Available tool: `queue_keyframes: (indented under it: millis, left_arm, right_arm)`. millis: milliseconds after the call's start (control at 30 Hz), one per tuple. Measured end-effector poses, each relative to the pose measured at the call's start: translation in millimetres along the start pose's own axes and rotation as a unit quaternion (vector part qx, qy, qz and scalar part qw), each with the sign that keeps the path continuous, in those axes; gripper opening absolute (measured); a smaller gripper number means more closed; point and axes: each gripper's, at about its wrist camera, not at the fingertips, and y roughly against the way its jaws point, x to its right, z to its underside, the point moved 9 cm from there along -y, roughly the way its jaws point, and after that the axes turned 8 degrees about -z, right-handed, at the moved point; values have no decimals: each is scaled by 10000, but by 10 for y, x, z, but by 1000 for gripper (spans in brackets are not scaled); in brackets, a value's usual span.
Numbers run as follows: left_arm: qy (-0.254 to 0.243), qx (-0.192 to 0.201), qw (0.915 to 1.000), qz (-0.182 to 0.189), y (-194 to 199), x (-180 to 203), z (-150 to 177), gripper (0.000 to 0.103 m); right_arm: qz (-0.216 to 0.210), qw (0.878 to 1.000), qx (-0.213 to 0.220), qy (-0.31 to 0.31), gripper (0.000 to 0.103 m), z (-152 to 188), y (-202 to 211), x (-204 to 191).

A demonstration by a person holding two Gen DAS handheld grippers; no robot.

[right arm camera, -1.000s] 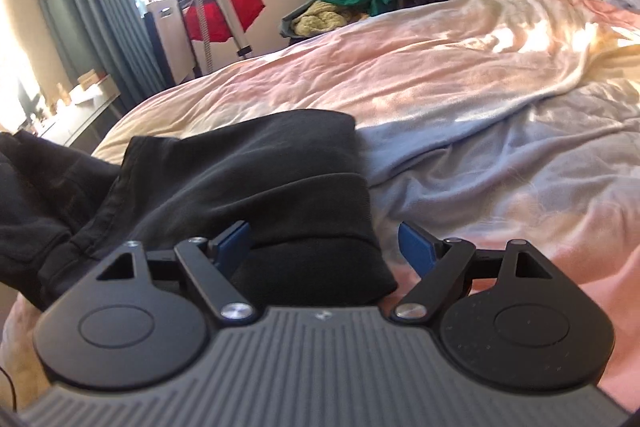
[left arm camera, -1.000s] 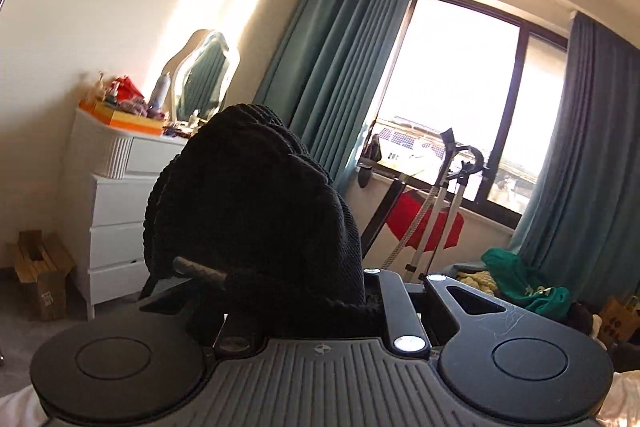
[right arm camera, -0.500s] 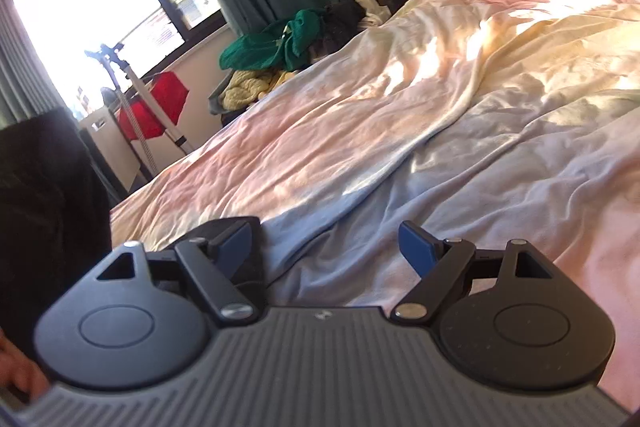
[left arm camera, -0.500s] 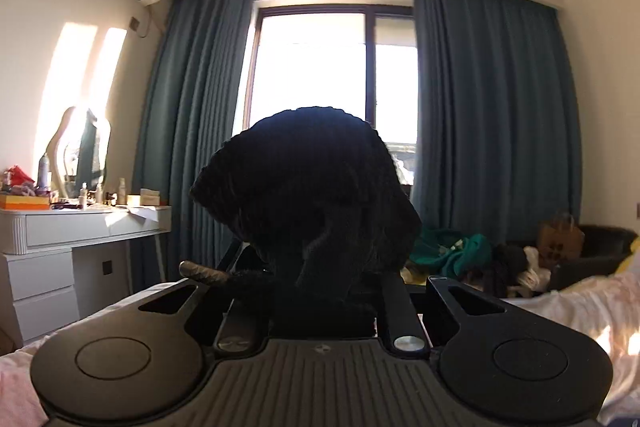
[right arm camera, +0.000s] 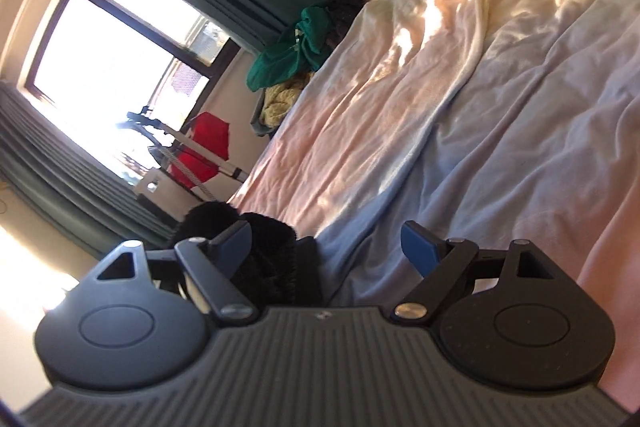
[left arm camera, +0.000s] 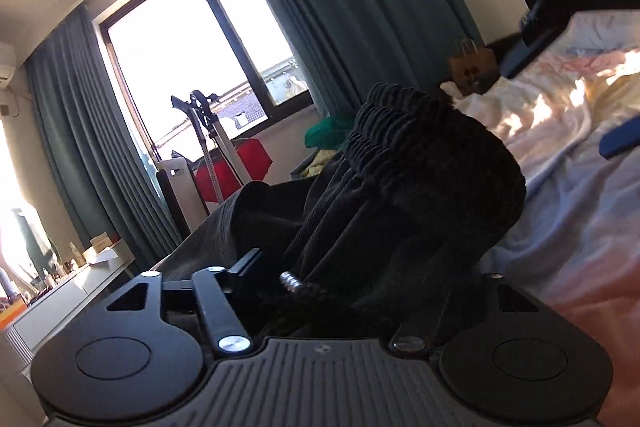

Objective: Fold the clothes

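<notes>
Currently the left tool (left arm camera: 320, 291) is clamped on a bunched black garment (left arm camera: 408, 187), at its gathered waistband, holding it raised above the bed (left arm camera: 560, 187). The right tool (right arm camera: 326, 247) stands wide apart with nothing between its pads; the garment's edge lies just beside its left pad, at the bed's near edge. Judgement: folding is at an early stage. No flat fold is visible, and spreading and folding remain.
</notes>
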Motion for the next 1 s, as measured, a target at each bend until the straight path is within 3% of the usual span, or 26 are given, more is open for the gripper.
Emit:
queue_keyframes:
  millis: [33,67,167,300,467,633,733,933,1000]
  left_arm:
    - [-162,-90,9997,149,-27,-114,124,90]
    - [-256,-159,9991,301,-124,-373,290,90]
    - [-462,-226,9977,449,-10,-610,406,95]
    - [-597,-565,9958,394,118,-991,601,95]
    - [-490,-852,9950,-158,161,-1623,908,96]
    - [478,-1493,9866,-442,-8,-2178,1224,96]
    - [1210,-1886,9740,-331,-115,-2471,1309,96]
    - [1653,-2020,9647,-335,-293,-2767,1366,96]
    - [1676,-2013,9646,-320,-317,-2806,1364,96]
  right_arm:
    - [-129,9999,-8,-17,85,8,-4,-41]
    - [-252,9997,-12,-17,85,14,-4,-84]
    - [-580,9982,-133,64,85,66,-24,-224]
    - [-691,9962,-381,379,85,182,-85,-387]
    - [-626,9935,-683,662,85,330,-179,-481]
    - [-356,9906,-1026,834,85,544,-348,-406]
    - [-198,9883,-1173,957,85,673,-440,-358]
    - [-198,9812,-1537,1154,87,930,-564,-379]
    - [-119,9807,-1434,1324,86,946,-559,-386]
